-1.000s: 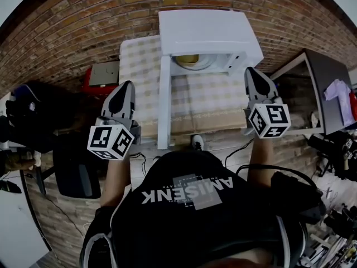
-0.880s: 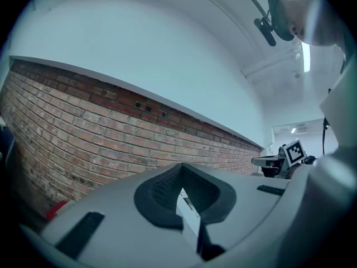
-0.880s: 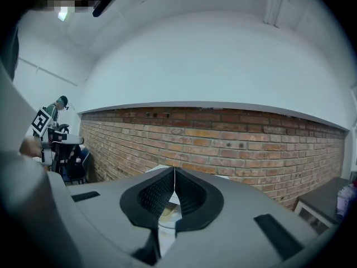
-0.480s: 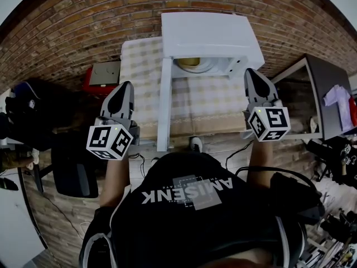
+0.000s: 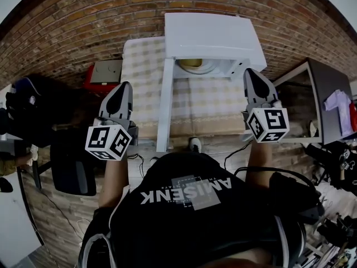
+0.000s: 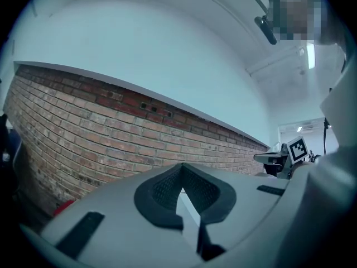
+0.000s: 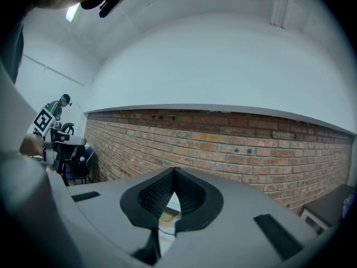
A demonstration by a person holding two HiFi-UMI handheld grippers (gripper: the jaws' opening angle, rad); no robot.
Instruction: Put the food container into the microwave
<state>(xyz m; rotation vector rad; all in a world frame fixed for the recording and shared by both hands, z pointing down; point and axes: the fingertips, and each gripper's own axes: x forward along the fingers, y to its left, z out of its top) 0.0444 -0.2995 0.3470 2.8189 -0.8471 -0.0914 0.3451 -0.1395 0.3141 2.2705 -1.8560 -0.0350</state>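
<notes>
A white microwave (image 5: 212,35) stands on a table with a checked cloth (image 5: 206,102), and its door (image 5: 164,105) is swung open toward me. Inside the cavity sits a yellowish food container (image 5: 192,64), partly hidden by the top edge. My left gripper (image 5: 124,88) hovers left of the door, shut and empty, pointing at the brick wall (image 6: 83,133); the left gripper view also shows the left gripper (image 6: 181,177) with its jaws together. My right gripper (image 5: 252,74) is off the microwave's right front corner. The right gripper (image 7: 174,175) is shut with nothing in it.
A red box with a grey lid (image 5: 103,74) lies left of the table. A black chair (image 5: 70,166) stands at the lower left. A dark cabinet (image 5: 318,94) with clothes is at the right. A brick wall (image 5: 83,21) runs behind everything.
</notes>
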